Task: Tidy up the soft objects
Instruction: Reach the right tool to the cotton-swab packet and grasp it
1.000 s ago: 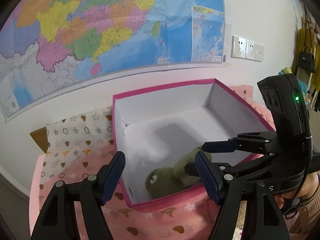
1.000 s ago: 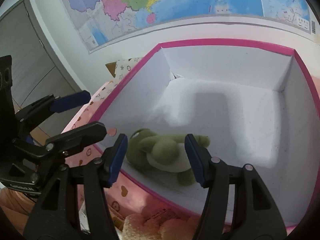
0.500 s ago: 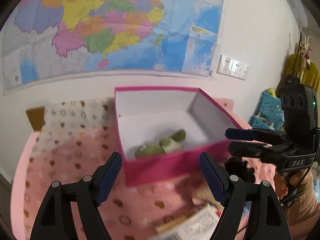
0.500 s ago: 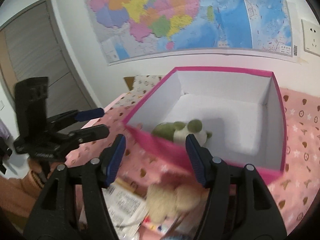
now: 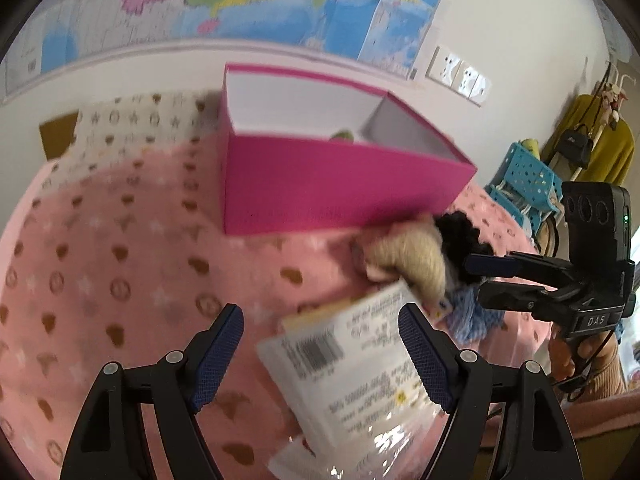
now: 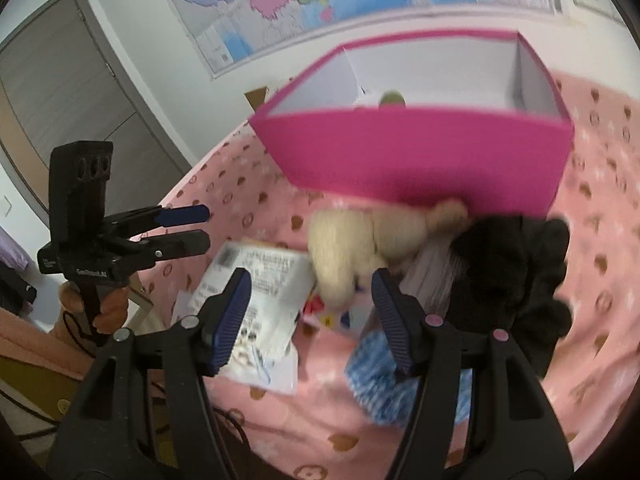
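Nearby, a cream plush (image 6: pixel 352 236), blurred, lies against the pink box (image 6: pixel 420 152).

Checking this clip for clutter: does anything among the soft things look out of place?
Yes: a printed plastic packet lies on the pink blanket beside the cream plush, not a soft toy. Otherwise nothing spilled or damaged.

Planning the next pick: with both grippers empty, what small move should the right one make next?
Probably lower the open right gripper onto the cream plush toy; it lies outside the pink box, right ahead of the fingers, while the green plush is already inside.
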Tool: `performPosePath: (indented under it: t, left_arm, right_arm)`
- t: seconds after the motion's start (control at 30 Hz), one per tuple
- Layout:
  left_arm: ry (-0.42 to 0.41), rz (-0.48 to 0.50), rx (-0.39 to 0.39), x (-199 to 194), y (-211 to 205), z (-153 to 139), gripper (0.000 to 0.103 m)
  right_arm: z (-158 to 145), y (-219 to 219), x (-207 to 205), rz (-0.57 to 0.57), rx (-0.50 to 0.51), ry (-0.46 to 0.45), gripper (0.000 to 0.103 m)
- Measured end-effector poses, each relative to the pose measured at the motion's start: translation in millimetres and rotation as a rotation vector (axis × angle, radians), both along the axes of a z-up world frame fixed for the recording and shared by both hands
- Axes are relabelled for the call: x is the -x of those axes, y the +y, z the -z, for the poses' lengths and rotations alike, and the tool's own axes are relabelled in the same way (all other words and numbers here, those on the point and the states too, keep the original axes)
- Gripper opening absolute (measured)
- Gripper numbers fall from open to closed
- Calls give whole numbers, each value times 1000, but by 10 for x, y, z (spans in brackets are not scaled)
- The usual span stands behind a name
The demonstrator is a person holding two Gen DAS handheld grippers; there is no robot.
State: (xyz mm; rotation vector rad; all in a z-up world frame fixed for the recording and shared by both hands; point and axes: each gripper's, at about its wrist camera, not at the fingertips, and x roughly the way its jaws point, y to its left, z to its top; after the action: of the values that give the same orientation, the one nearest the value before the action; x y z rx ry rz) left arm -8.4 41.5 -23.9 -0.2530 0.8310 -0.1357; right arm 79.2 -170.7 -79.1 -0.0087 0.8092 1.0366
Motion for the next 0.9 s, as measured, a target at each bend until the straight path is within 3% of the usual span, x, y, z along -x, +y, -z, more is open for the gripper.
performPosePath:
  t: [0.4,0.57,0.6,0.67,0.8,0.9]
  left_arm:
    - [106,20,71,372,18,270,82]
    - [161,15,152,585,69,391,82]
    - [171,14,167,621,79,417,82]
    - [168,15,174,704,65,420,82]
    - [173,45,176,771,-23,423,80]
    - [168,92,199,742,-123,439,76]
  right_arm:
    - [342,221,267,-107,57,81,64]
    - [441,330,263,-110,71,86,64]
    - [437,328,274,-110,68,77,62]
    - [449,336,277,-114,70,86,43]
    - [448,306,330,-123,44,107,33]
    - [425,235,390,-126,29,107,31]
